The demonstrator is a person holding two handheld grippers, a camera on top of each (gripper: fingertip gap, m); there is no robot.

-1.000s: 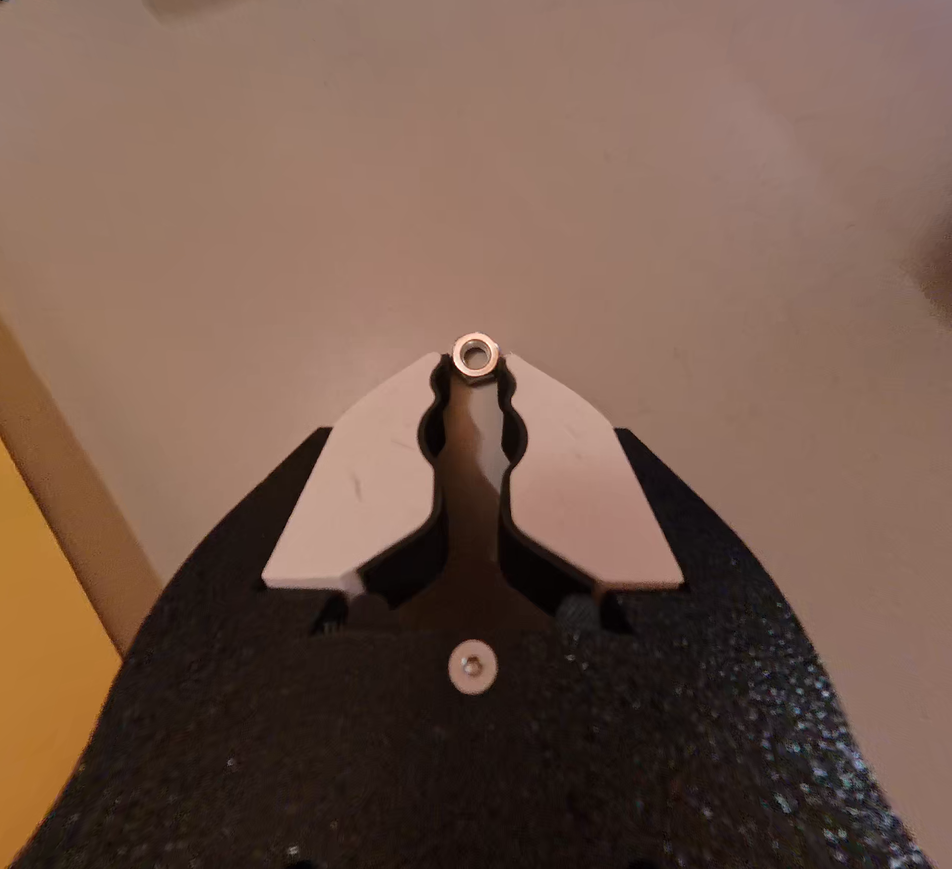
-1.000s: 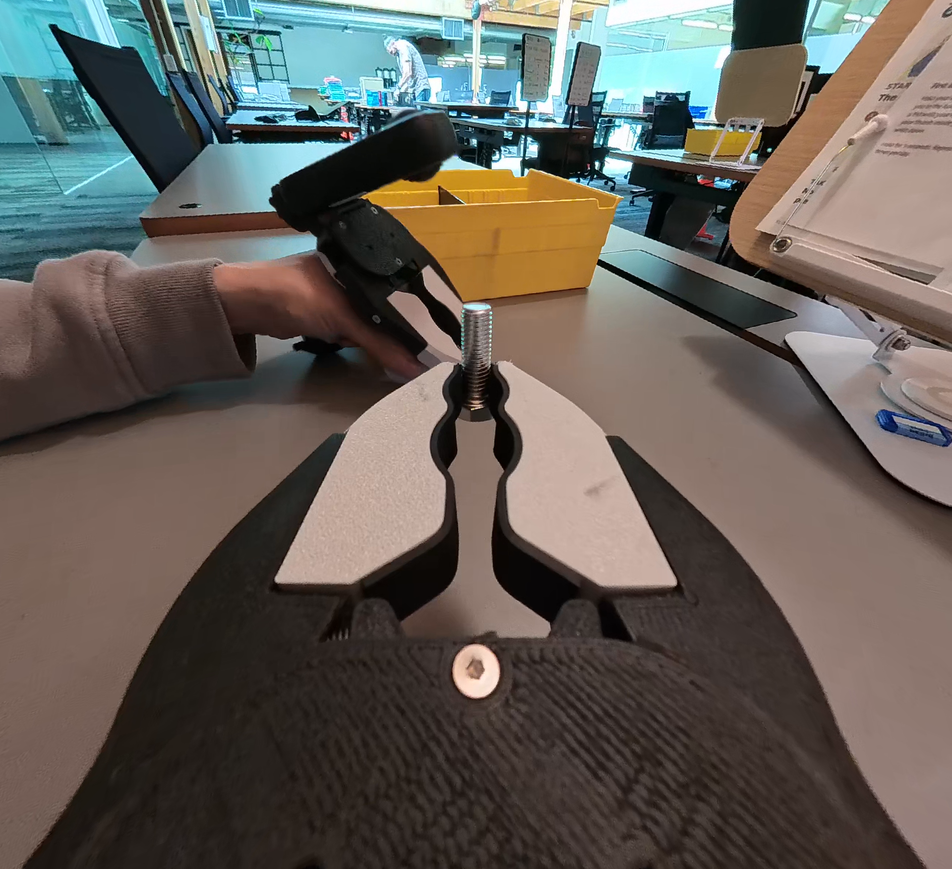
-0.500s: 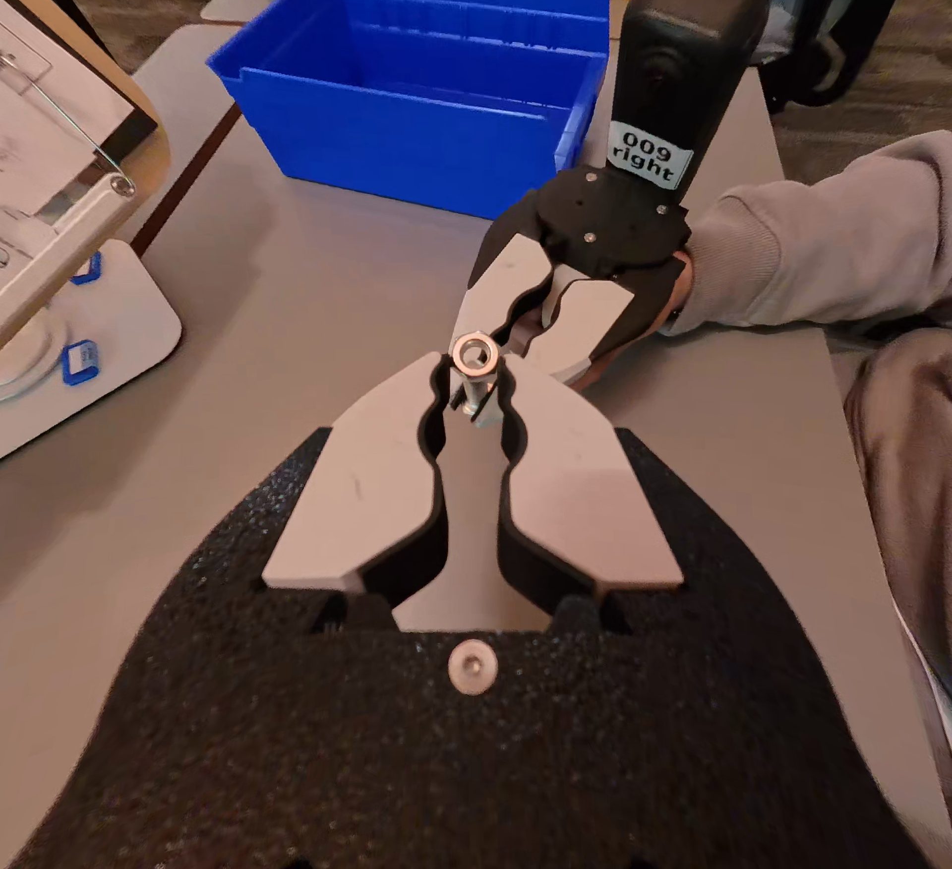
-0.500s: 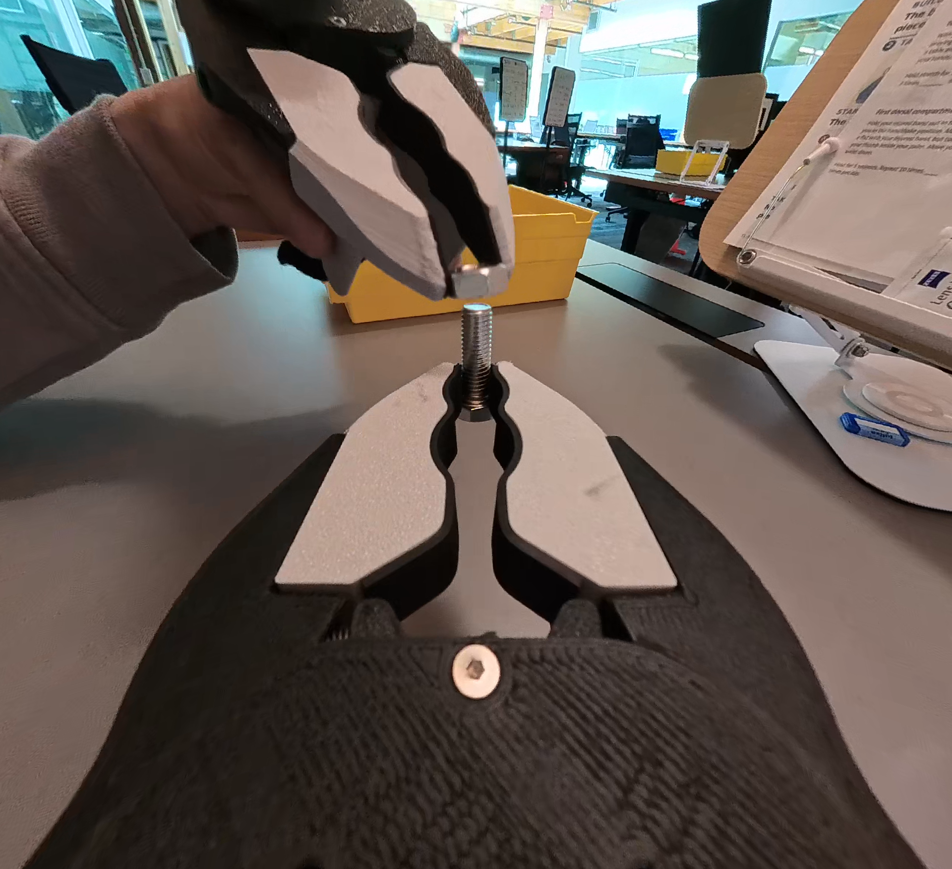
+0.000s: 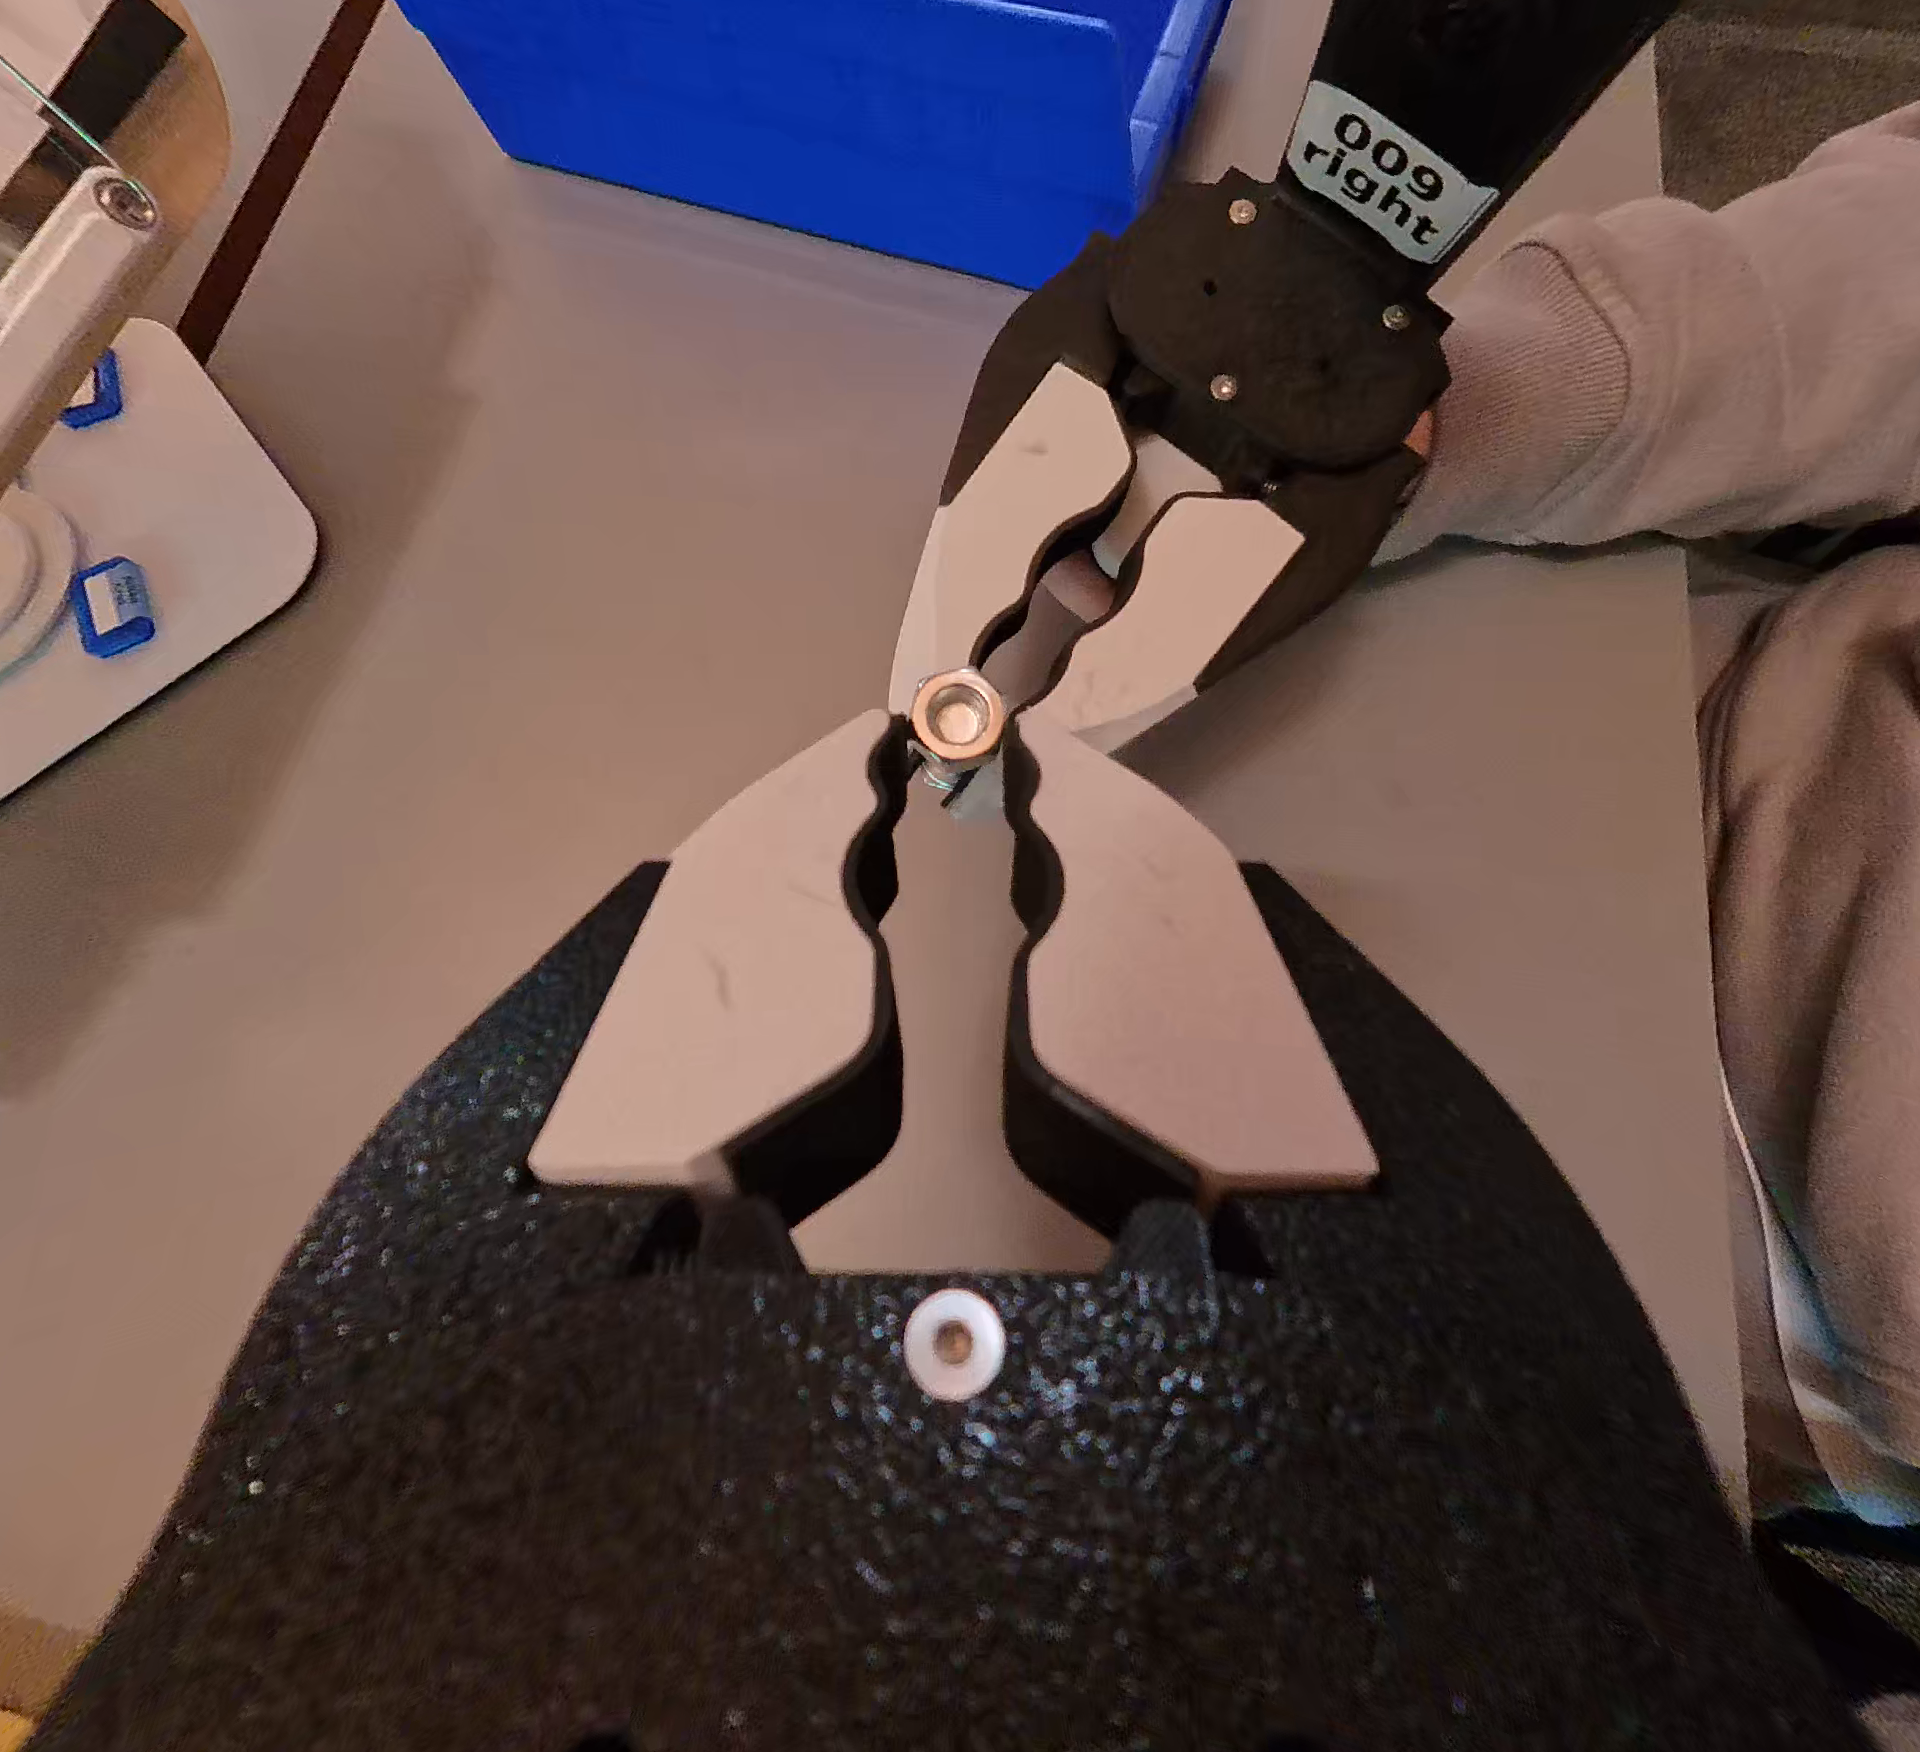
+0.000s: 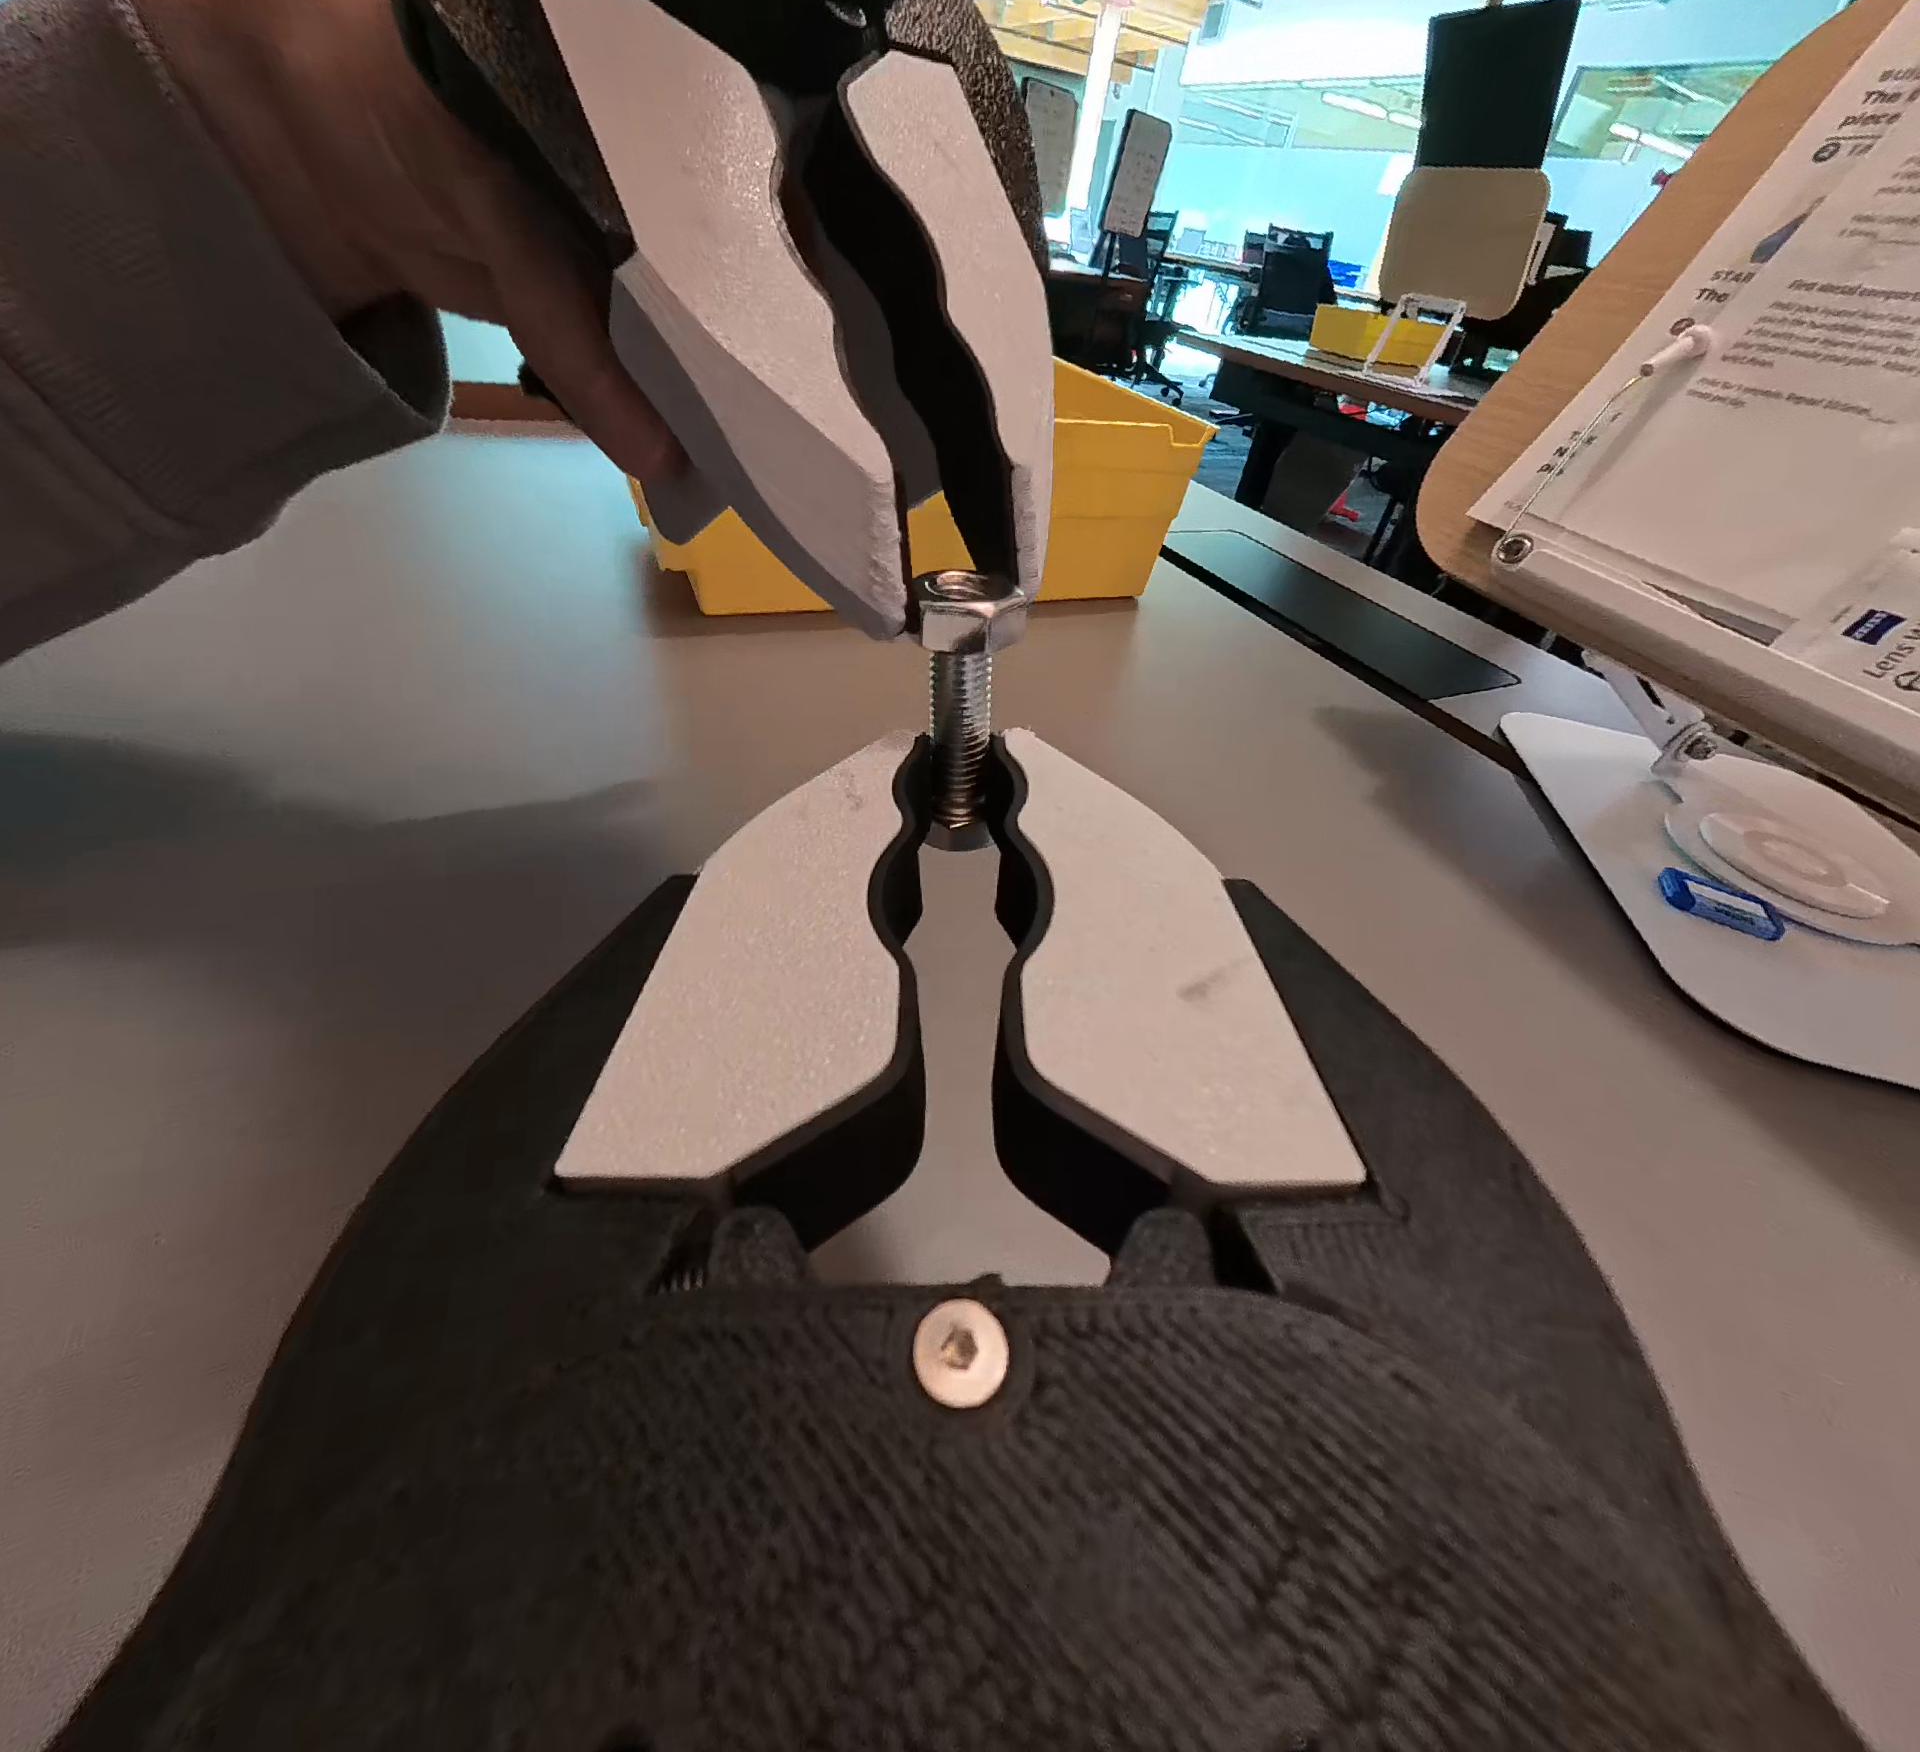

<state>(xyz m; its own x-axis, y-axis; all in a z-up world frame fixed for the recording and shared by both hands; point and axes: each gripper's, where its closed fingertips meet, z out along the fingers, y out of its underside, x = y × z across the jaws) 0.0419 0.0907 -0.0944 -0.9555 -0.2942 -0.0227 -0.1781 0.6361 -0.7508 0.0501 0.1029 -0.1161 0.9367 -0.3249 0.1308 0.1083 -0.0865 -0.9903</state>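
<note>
The right tool (image 6: 961, 772) clamped a bolt (image 6: 960, 715) upright above the worktop (image 6: 416, 663), and the left tool (image 6: 961, 596) came down from above, gripping a nut (image 6: 971, 620) seated on the bolt's top end. Behind them stood an open bin (image 6: 1101, 497). To the right a document stand (image 6: 1714, 414) rested on the worktop. In the left wrist view another bin (image 5: 790, 40) stood beyond the tools.

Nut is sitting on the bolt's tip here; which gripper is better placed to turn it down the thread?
Left, probably. The left gripper pinches the hex nut from above, atop the bolt. The right gripper clamps the upright bolt low on its shank, better suited to steadying it.
</note>
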